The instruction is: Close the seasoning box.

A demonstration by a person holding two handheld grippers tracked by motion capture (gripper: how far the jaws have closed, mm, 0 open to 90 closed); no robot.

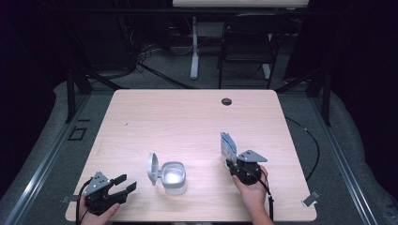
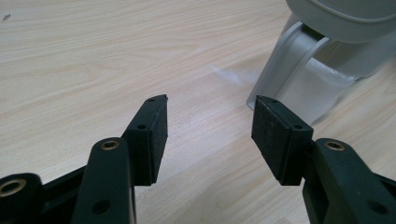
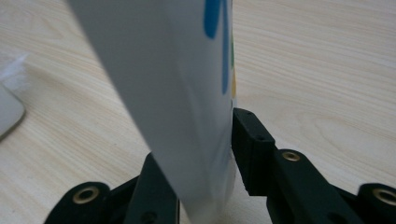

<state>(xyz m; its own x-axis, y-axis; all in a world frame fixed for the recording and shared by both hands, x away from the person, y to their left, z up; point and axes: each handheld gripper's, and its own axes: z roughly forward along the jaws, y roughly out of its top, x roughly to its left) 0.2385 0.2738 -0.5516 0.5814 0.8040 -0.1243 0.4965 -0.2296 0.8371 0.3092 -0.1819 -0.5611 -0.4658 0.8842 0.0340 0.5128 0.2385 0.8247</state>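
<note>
White pouch (image 3: 187,93) with blue print, upright between right gripper (image 3: 205,154) jaws.

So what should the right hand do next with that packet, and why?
Probably draw the right gripper back off the packet: the packet stands on the table between jaws that look loosened, beside the open container.

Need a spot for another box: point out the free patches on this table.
Free: the far half of the table up to the grommet hole, and the strip between the open-lidded container and the pouch. Crowded: the near edge.
</note>
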